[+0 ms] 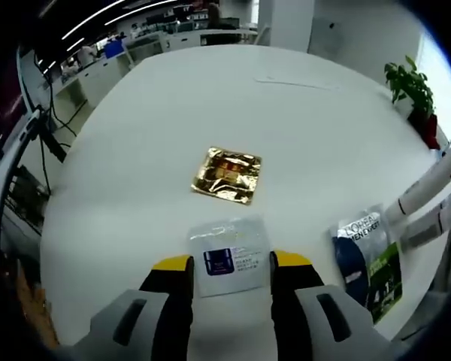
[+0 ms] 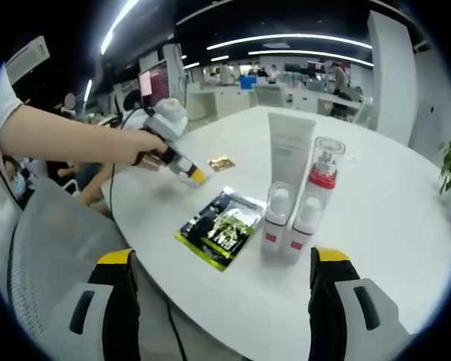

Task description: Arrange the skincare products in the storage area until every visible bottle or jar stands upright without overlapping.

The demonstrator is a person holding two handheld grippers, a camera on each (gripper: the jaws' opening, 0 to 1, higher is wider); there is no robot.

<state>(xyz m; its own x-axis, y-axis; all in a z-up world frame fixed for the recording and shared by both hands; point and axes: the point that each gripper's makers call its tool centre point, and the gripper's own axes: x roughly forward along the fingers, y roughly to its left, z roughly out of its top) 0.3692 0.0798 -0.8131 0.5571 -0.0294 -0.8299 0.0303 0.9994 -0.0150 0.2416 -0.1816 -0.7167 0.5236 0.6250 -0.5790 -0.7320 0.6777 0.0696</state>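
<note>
White sachet (image 1: 231, 257): flat, blue label, between the parted jaws of the left gripper (image 1: 231, 265).
Right gripper (image 2: 224, 265): jaws wide apart; upright bottles (image 2: 293, 218) just ahead.

**Brand name legible on one sachet; other print too small to be read**

"L'OREAL" and, beneath it, "MEN EXPERT" are printed in dark letters on the pale top panel of a dark-and-green sachet (image 1: 368, 263) seen at the lower right of the left gripper view. Lines of small print are carried beside a dark blue square on a clear-edged white sachet (image 1: 231, 257), but no word of it can be made out. On a gold foil packet (image 1: 227, 174) a reddish label is seen, its lettering blurred. In the right gripper view, red bands are borne by two small white bottles (image 2: 276, 218), their wording too small to be read.
</note>
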